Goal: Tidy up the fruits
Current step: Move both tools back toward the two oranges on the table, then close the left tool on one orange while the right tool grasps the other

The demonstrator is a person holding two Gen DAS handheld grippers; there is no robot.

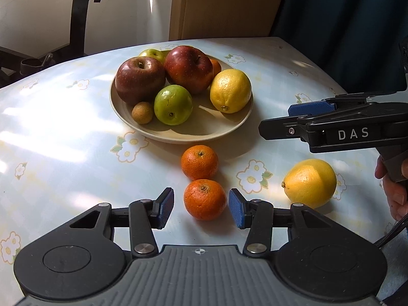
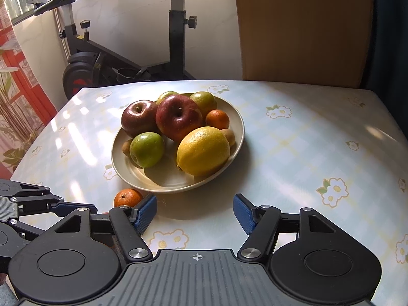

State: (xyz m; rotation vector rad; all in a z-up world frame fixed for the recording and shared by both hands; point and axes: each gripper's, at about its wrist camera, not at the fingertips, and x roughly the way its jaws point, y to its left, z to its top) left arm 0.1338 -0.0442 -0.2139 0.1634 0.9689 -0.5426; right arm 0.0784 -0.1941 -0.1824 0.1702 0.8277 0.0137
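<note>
A beige plate [image 1: 178,135] holds two red apples [image 1: 140,79], green fruits [image 1: 173,104], a lemon [image 1: 230,90], a small brown fruit [image 1: 142,112] and a tangerine half hidden behind an apple. In front of it, two tangerines [image 1: 199,162] and a second lemon [image 1: 309,182] lie on the flowered tablecloth. My left gripper [image 1: 201,210] is open, and the nearer tangerine [image 1: 205,199] sits between its blue pads with a gap on each side. My right gripper [image 2: 195,213] is open and holds nothing, hovering just in front of the plate [image 2: 178,188]. A tangerine [image 2: 127,197] lies beside its left finger.
A person's hand [image 1: 392,191] grips the right tool's handle above the table's right side. Behind the table stand an exercise bike [image 2: 176,38] and a wooden chair back [image 2: 303,25]. The table's far edge [image 2: 178,83] runs just behind the plate.
</note>
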